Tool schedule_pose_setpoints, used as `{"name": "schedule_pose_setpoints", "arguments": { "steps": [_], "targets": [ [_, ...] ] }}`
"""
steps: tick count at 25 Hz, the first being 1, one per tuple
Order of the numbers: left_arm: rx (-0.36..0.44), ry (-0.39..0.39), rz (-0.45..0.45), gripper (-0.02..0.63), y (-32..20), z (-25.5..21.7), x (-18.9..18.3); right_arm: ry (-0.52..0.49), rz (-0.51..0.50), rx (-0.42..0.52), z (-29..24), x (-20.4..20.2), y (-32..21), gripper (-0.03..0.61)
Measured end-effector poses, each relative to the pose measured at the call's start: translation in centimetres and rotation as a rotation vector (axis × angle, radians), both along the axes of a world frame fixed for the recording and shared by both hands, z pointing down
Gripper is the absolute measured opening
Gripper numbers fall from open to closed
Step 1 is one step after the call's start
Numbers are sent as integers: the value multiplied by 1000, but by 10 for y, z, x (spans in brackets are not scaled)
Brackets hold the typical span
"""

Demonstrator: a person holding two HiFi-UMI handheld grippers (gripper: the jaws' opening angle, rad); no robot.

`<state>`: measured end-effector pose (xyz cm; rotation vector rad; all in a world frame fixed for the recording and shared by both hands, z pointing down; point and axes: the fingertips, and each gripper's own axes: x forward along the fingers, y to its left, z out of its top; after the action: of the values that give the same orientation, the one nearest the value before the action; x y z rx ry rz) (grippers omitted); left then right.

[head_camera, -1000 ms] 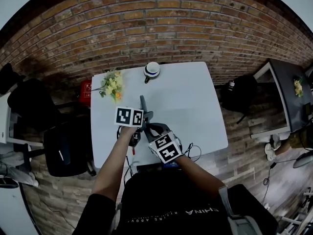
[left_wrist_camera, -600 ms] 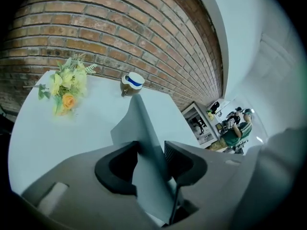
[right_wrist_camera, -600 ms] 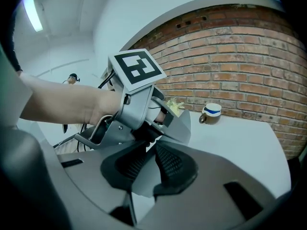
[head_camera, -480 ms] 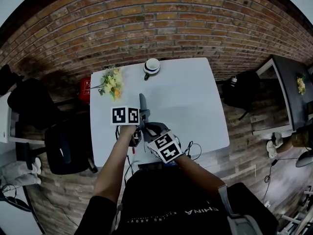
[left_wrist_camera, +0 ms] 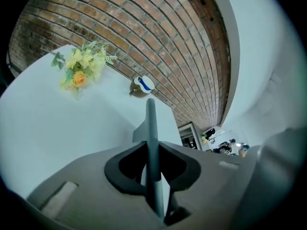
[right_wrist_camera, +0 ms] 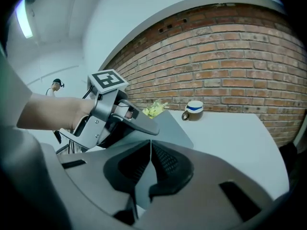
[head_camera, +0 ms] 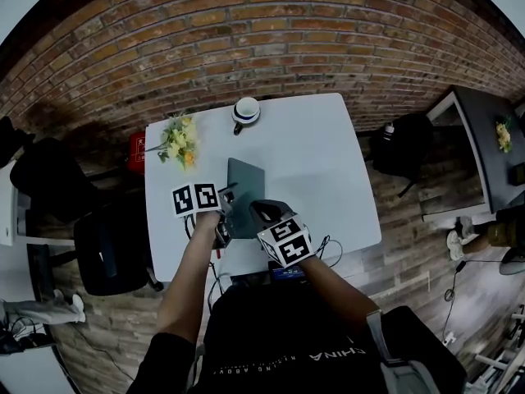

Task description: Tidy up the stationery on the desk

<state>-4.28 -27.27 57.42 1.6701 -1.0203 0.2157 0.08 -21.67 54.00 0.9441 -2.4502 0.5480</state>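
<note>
I pinch the grey notebook (head_camera: pixel 244 185) at its near edge with the left gripper (left_wrist_camera: pixel 152 163) and the right gripper (right_wrist_camera: pixel 149 163), well short of the cup (head_camera: pixel 246 110). It seems light, thin and stiff, so the edges suit.

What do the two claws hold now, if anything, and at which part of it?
Both hold one grey notebook. The left claw and the right claw are each shut on its near edge, side by side.

The right half of the white table (head_camera: pixel 328 179), centre right of the frame, lies bare. Obstacles: flowers (head_camera: pixel 179 140) upper left, a cup (head_camera: pixel 245 111) at its top edge, and a grey folder (head_camera: pixel 244 195) mid-frame.
</note>
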Motion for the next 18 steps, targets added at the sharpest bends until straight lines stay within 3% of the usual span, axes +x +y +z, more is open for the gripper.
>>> {"name": "schedule_pose_setpoints", "arguments": {
  "steps": [7,13,18],
  "targets": [
    [-4,187,-33,67,-13,2,48,4,142,-17,5,66,-22,17],
    [24,377,-131,67,-30,13,67,17,221,-31,13,108,-35,15],
    [23,397,-211,67,-28,36,46,28,228,-35,15,117,-37,15]
  ]
}}
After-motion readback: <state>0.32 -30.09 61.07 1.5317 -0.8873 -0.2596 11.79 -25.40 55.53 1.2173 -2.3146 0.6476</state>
